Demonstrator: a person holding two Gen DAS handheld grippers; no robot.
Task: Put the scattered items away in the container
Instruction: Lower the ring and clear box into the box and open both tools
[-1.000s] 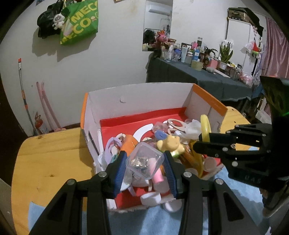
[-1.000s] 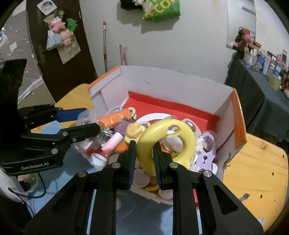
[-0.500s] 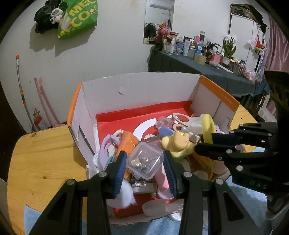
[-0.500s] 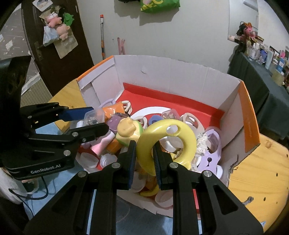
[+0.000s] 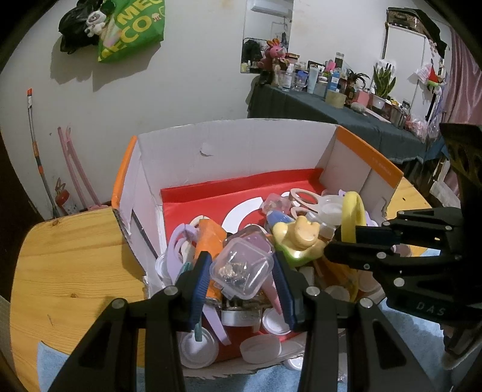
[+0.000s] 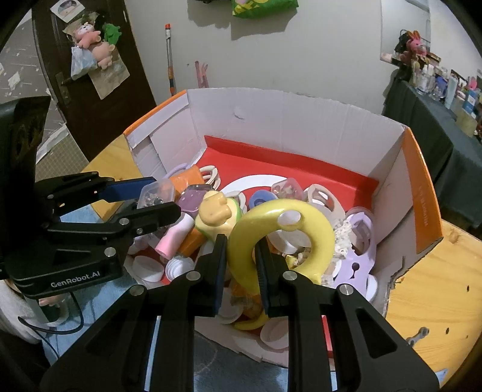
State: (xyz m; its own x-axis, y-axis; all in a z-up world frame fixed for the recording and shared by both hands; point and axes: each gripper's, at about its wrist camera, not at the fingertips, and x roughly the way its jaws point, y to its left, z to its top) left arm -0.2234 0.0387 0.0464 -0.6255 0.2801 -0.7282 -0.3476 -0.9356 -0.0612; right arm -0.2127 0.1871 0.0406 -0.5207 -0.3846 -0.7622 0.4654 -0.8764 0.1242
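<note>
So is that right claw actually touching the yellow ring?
Touching. In the right wrist view, the right claw has both fingers pressed against the yellow ring's band, one on each side, with no gap.

Your two views are evenly lit from overhead indoor light, moderately bright, with dark vignetted corners. The green bag casts a soft shadow down-left on the wall. Fisheye bending curves the cardboard box rim. The clear plastic case shows small glints. Focus is sharp throughout.
</note>
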